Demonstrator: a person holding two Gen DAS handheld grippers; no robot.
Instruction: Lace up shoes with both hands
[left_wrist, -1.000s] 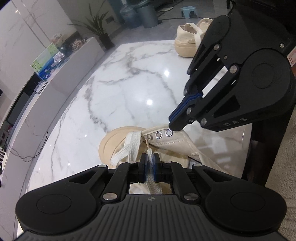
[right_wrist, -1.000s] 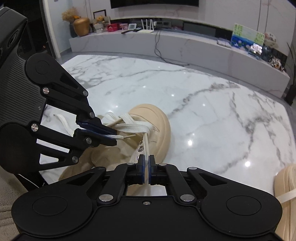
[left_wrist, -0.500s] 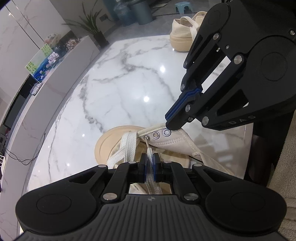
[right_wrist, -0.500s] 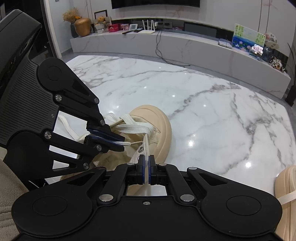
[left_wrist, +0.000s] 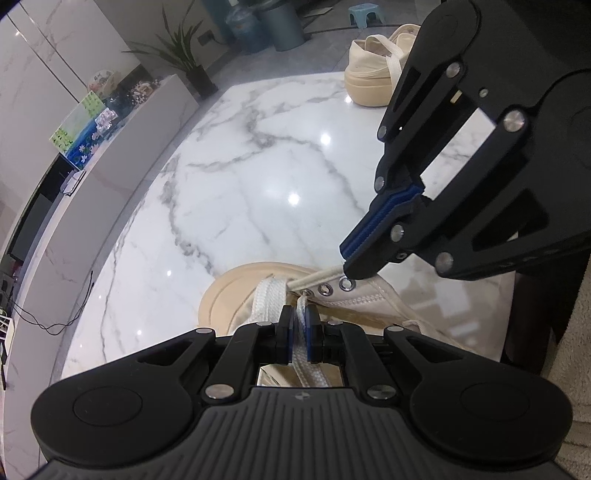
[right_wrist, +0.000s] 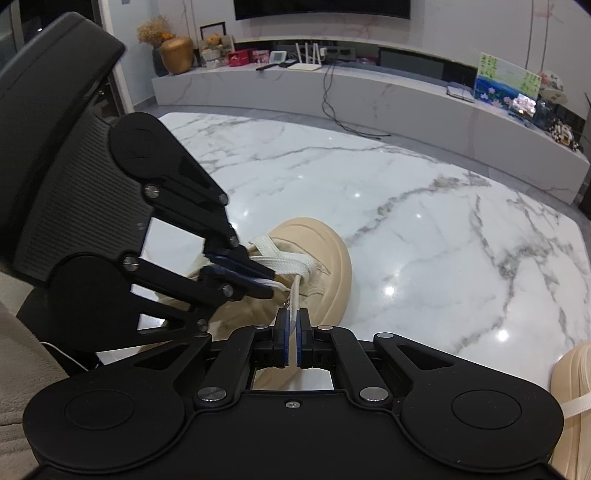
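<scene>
Both hand-held grippers, left (left_wrist: 300, 325) and right (right_wrist: 291, 334), stay clamped on lace (left_wrist: 269, 295) ends over the shoe (right_wrist: 317, 254) (toe at 12 o'clock), barely moved, so threading has not advanced.

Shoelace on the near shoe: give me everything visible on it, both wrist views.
The shoelace is flat, woven, off-white cotton by its look. It crosses over the beige canvas shoe near the rubber toe cap and is only partly threaded; two metal eyelets stand empty. Each end is pinched: the left gripper is shut on one strand, the right gripper on the other, which runs taut from an eyelet. The shoe stands on the marble table.
</scene>
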